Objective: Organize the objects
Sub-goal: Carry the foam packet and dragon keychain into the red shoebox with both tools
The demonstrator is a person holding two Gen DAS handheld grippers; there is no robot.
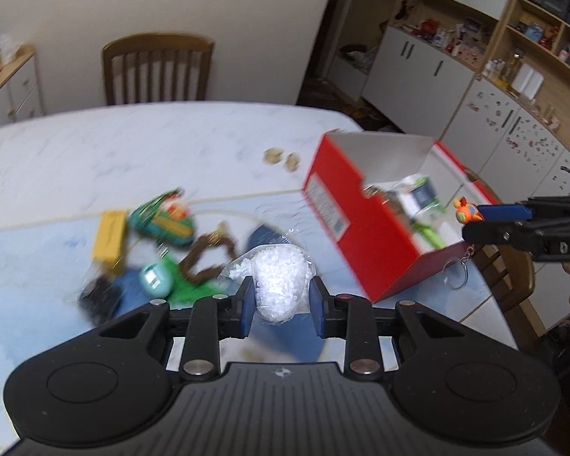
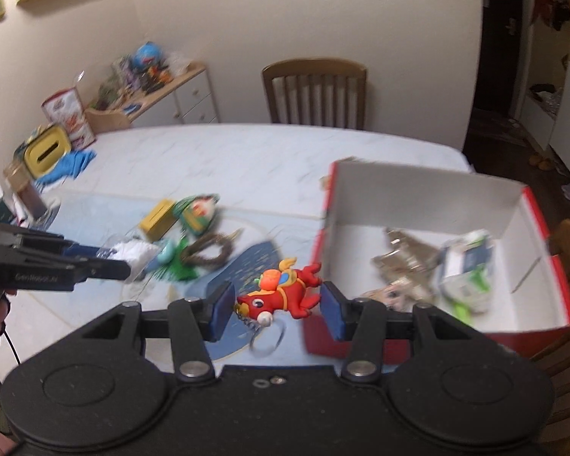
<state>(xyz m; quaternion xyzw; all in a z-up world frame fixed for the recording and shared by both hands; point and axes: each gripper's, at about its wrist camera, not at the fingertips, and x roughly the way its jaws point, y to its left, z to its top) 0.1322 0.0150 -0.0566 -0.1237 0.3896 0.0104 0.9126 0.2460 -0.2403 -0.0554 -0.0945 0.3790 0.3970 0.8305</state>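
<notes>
While carrying both loads toward the box [image 2: 429, 193] at frame right: left tongs [image 1: 281, 296] pinching bead bag [image 1: 277, 285], right tongs [image 2: 279, 304] clamping red keychain [image 2: 281, 292]. Next: over the rim, then release.

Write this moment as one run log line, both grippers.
left gripper: shut on bead bag | right gripper: shut on red keychain | red box: open
</notes>
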